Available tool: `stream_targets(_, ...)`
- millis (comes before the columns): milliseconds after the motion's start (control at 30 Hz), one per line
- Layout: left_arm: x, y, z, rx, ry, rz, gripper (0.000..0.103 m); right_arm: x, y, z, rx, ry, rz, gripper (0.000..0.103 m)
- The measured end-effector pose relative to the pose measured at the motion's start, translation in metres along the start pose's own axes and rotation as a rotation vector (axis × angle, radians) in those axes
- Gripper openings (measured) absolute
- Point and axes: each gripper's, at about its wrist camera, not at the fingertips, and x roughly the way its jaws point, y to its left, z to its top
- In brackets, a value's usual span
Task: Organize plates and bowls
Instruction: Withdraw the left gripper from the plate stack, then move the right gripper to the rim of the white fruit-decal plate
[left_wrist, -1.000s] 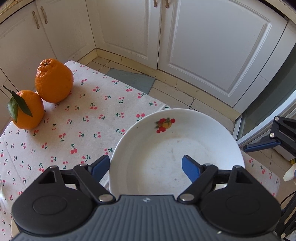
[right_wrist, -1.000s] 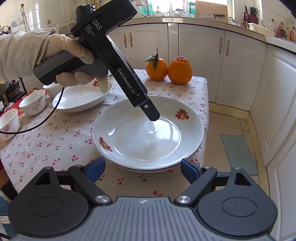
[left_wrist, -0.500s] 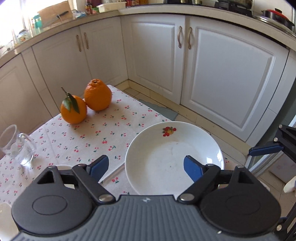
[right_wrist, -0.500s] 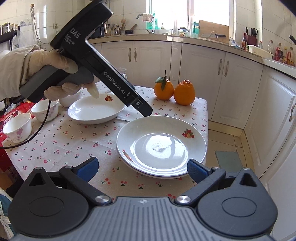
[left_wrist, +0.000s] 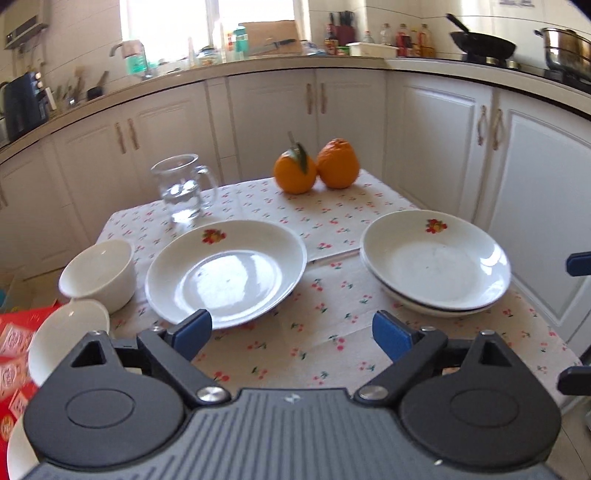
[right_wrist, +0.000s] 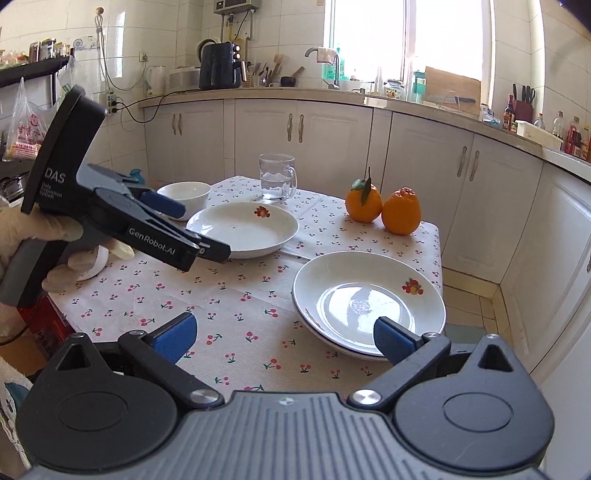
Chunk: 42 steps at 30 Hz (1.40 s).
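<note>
At the right of your left wrist view sit two stacked plates (left_wrist: 436, 264), white with a small fruit print on the rim, upright near the cloth's right edge. Left of centre lies a single plate (left_wrist: 225, 273) of the same pattern, well apart from the stack. Just beside it, at the left edge, stands a plain white bowl (left_wrist: 99, 273), with another bowl (left_wrist: 66, 339) below it, partly hidden.

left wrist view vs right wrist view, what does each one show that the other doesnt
Only the left wrist view shows the wok and steel pot on the stove, plus a second bowl at the near left.

Only the right wrist view shows the gloved hand gripping the left gripper, jaws opening with nothing between them, and the kettle.

Both show the stacked plates, single plate, glass mug and two oranges.
</note>
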Motion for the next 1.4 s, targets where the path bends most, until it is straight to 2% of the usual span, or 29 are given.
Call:
stream_targets(67,0.005,0.005,-0.011,-0.036,0.011,0.052,0.094,0.002,0.003,0.000,-0.005,0.010,0.008,0.103)
stream_targets(133,0.010,0.010,-0.019,-0.062,0.022,0.066,0.094,0.006,0.006,0.001,-0.014,0.023,0.015,0.103)
stream_targets(700,0.068,0.030,-0.032,-0.145,0.133,0.067,0.095,0.072,0.003,0.032,-0.078,0.157,0.094,0.103)
stream_targets(867,0.079,0.032,-0.028,-0.155,0.129,0.070,0.102,0.094,-0.001,0.051,-0.136,0.183,0.115,0.103)
stream_targets(1400,0.092,0.040,-0.023,-0.169,0.096,0.083,0.103,0.173,-0.005,0.116,-0.361,0.241,0.223,0.103)
